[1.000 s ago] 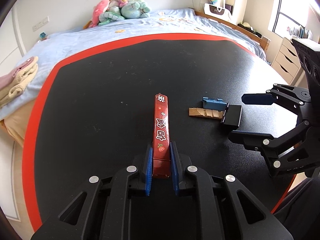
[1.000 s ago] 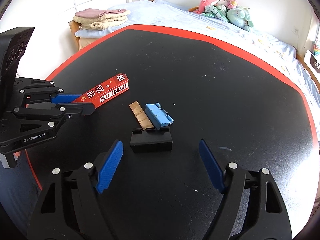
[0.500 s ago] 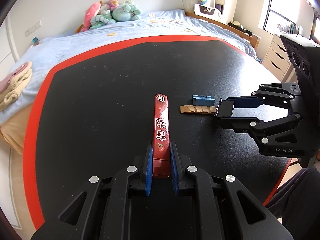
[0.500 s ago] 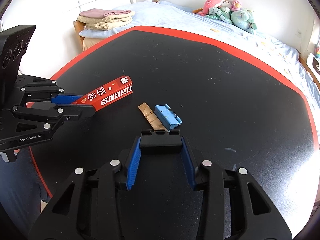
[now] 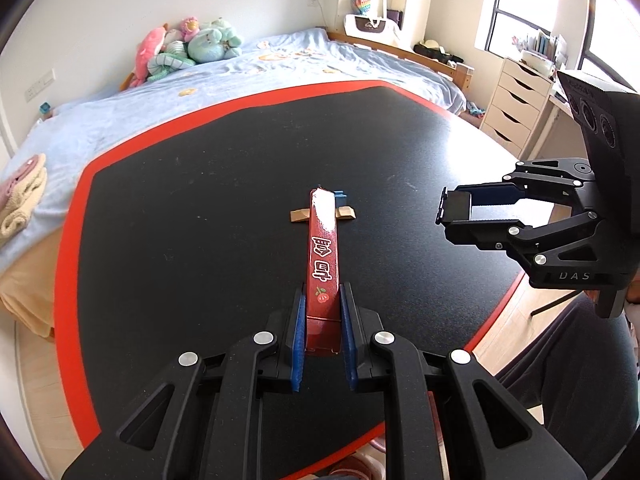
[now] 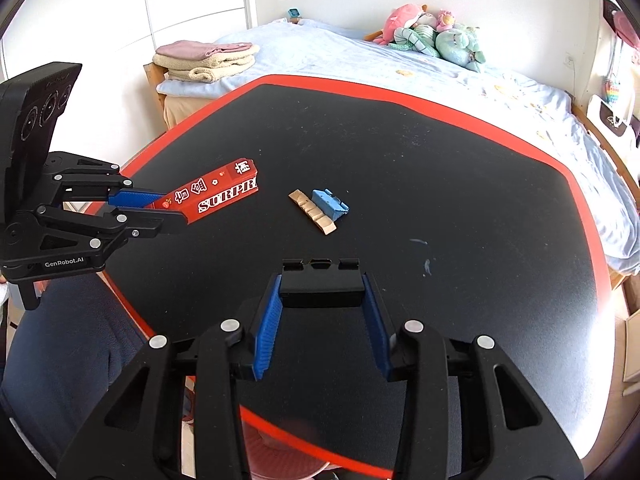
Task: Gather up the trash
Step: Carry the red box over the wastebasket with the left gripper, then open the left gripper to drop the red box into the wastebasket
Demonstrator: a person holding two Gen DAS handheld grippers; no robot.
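From the left wrist, the left tool (image 5: 323, 336) is clamped narrow on the near end of a long red box (image 5: 323, 256); the box points away over the black worktop (image 5: 200, 208), which has a red border; past the far tip of the box, a tan scrap (image 5: 298, 215) and a small blue piece (image 5: 339, 197) lie on the worktop, partly hidden behind the box; to the right, the right tool (image 5: 456, 210) hangs above the worktop with a black block (image 5: 458, 207) pinched between its blue pads; a bed (image 5: 240, 76) with soft toys (image 5: 184, 50) stands behind the worktop.

From the right wrist, the right tool (image 6: 322, 304) has just been closing and its pads press on both ends of the black block (image 6: 321, 288), at about half width; beyond it, the tan scrap (image 6: 312, 212) and the blue piece (image 6: 330, 204) lie touching each other on the worktop (image 6: 440, 184); on the left side, the left tool (image 6: 140, 210) holds the red box (image 6: 212, 194) raised at a slant, well apart from the scraps; folded towels (image 6: 204, 60) sit on the corner of the bed (image 6: 400, 64).
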